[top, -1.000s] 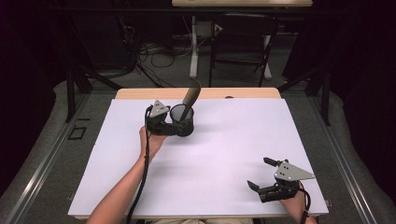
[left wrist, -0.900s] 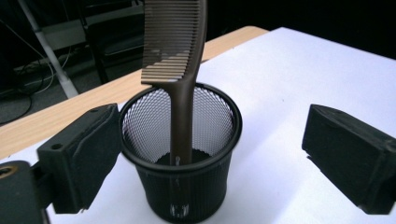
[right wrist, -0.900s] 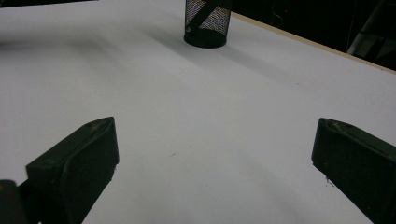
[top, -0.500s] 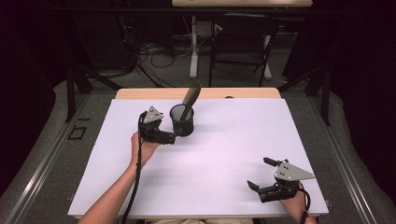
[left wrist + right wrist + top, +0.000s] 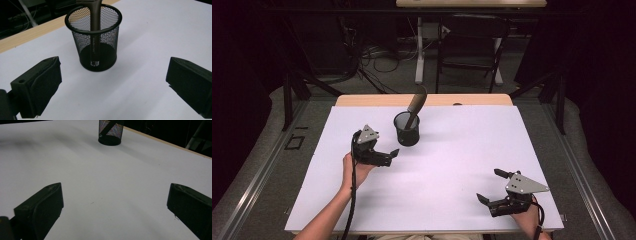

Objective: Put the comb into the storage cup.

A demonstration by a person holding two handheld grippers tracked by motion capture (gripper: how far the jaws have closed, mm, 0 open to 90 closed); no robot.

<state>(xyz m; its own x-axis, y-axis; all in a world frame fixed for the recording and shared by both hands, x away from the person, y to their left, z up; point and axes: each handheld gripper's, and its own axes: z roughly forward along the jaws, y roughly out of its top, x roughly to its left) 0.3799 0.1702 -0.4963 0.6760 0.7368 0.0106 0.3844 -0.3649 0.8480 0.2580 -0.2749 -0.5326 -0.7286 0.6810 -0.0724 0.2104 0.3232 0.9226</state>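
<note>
1. The left gripper [image 5: 388,156] is above the white table cover [image 5: 452,200], a little to the left of the middle. Its jaws are wide apart and they hold nothing.
2. The jaws of this gripper point toward the black mesh cup [image 5: 406,129], which stands upright near the far edge of the cover. The gripper is close to the cup but does not touch it; some white cover shows between them.
3. In the left gripper view, the cup [image 5: 94,37] is in front of the jaws and between their two lines, with clear space on each side.
4. A dark brown tool [image 5: 416,104] stands inside the cup. It leans and its thick upper end rises above the rim. Through the mesh, its lower end [image 5: 94,50] reaches the bottom of the cup.
5. The right gripper [image 5: 495,189] is near the front right corner of the cover, well apart from the cup. Its jaws are also wide apart and hold nothing.
6. In the right gripper view, bare white cover lies between the jaws, and the cup [image 5: 110,132] is far off at the top.
</note>
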